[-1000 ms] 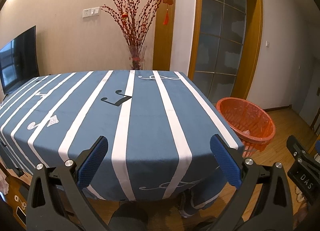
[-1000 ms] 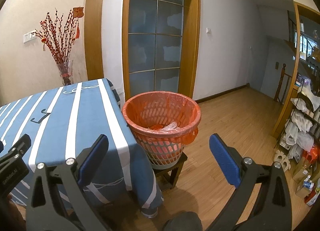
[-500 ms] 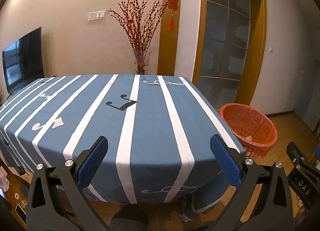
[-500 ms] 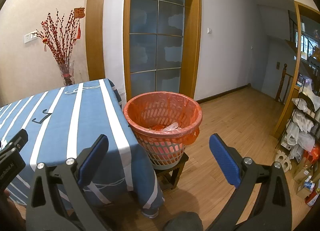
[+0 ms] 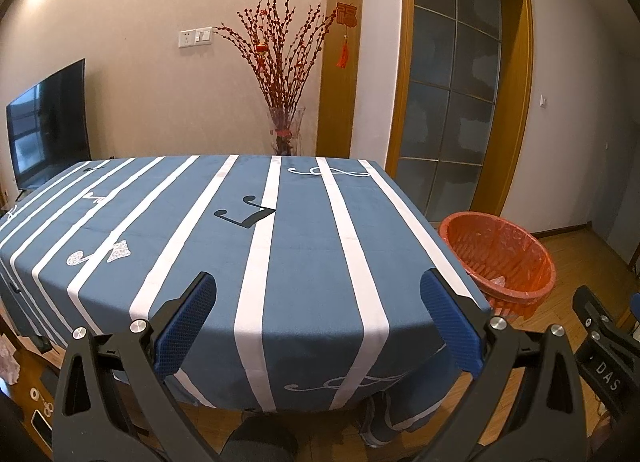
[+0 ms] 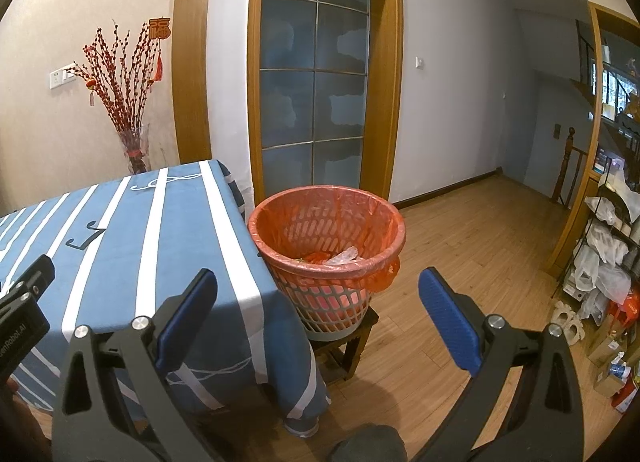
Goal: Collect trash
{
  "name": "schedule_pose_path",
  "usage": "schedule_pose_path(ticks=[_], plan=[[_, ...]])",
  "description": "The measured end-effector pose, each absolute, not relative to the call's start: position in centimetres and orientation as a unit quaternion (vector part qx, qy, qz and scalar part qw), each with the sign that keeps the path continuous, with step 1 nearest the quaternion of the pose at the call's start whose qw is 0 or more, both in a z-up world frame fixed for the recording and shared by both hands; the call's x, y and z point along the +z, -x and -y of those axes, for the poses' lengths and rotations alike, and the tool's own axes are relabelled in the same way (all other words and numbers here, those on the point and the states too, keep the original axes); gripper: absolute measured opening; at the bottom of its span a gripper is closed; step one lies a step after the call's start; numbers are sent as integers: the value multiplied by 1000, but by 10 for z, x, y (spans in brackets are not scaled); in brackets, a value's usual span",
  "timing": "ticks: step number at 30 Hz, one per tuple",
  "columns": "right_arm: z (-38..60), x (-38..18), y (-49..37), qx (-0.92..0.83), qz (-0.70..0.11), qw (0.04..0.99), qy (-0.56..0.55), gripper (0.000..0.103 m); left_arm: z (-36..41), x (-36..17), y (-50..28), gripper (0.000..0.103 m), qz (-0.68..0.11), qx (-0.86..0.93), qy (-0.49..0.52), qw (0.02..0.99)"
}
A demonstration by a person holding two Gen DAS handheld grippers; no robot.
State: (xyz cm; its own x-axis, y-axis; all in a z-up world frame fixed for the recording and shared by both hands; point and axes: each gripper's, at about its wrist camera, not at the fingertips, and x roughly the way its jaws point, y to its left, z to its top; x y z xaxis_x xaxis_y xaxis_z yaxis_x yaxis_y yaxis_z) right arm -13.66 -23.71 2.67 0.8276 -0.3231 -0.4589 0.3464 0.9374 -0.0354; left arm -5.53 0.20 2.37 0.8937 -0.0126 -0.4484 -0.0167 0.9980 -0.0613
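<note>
An orange basket (image 6: 326, 234) lined with a red plastic bag stands on a small stool beside the table's right edge; it also shows in the left wrist view (image 5: 498, 258). Clear plastic trash (image 6: 340, 256) lies inside it. My left gripper (image 5: 318, 314) is open and empty, held before the near edge of the table with the blue striped cloth (image 5: 280, 246). My right gripper (image 6: 318, 314) is open and empty, held off the table's corner in front of the basket. No loose trash shows on the cloth.
A glass vase of red branches (image 5: 286, 134) stands behind the table. A television (image 5: 48, 122) is at the far left. A glass door (image 6: 314, 74) is behind the basket. A rack with bags and bottles (image 6: 608, 262) lines the right wall. The floor is wood.
Both grippers have drawn back and up a little from the table. The table and basket look slightly farther away. Both stay open and empty.
</note>
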Motion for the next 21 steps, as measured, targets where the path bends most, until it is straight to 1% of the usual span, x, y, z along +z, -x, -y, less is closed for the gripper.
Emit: schedule_pose_path(ticks=[21], plan=[[237,24,135,-174,-238,955,-26,99,-1,22,52,100,-239,-2,29,971]])
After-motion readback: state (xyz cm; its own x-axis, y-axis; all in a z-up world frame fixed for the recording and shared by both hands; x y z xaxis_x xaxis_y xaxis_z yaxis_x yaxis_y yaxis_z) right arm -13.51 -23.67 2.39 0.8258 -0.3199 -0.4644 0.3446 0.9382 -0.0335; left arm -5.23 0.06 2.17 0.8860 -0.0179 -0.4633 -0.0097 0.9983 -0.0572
